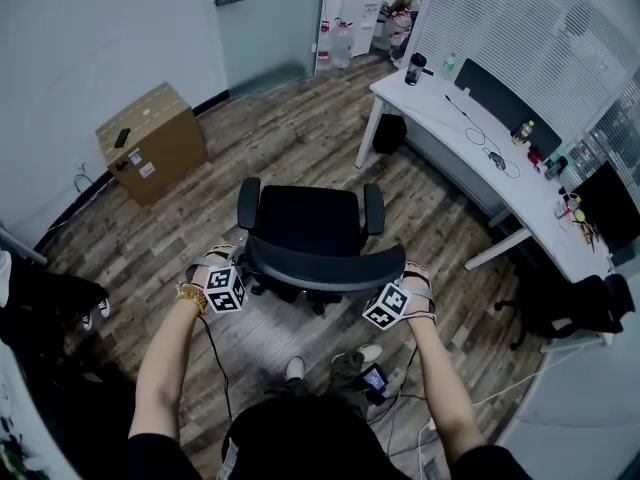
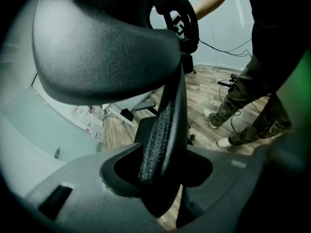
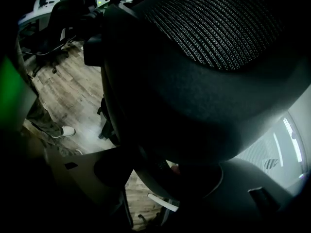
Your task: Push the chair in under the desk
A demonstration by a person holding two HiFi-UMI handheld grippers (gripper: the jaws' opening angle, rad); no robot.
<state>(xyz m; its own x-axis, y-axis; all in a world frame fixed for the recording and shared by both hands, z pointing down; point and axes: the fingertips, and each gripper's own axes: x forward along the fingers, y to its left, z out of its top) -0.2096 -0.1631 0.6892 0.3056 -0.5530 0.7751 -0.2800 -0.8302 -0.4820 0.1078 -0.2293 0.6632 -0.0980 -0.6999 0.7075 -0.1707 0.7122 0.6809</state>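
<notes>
A black mesh office chair [image 1: 308, 230] stands on the wood floor, its seat turned away from me and the white desk [image 1: 455, 128] off to the upper right. My left gripper [image 1: 243, 268] clamps the left end of the curved backrest rim [image 1: 325, 265]; my right gripper [image 1: 402, 270] clamps the right end. In the left gripper view the mesh edge [image 2: 163, 125] runs down between the jaws of the left gripper [image 2: 163, 178]. The right gripper view is dark: the backrest [image 3: 204, 57] fills it, with its rim between the jaws of the right gripper [image 3: 160, 174].
A cardboard box [image 1: 152, 140] stands by the left wall. Another black chair [image 1: 570, 308] sits by the desk's near end. On the desk are a bottle [image 1: 415, 68], a dark panel [image 1: 505, 96] and cables. My shoes [image 1: 295, 368] and a cable are just behind the chair.
</notes>
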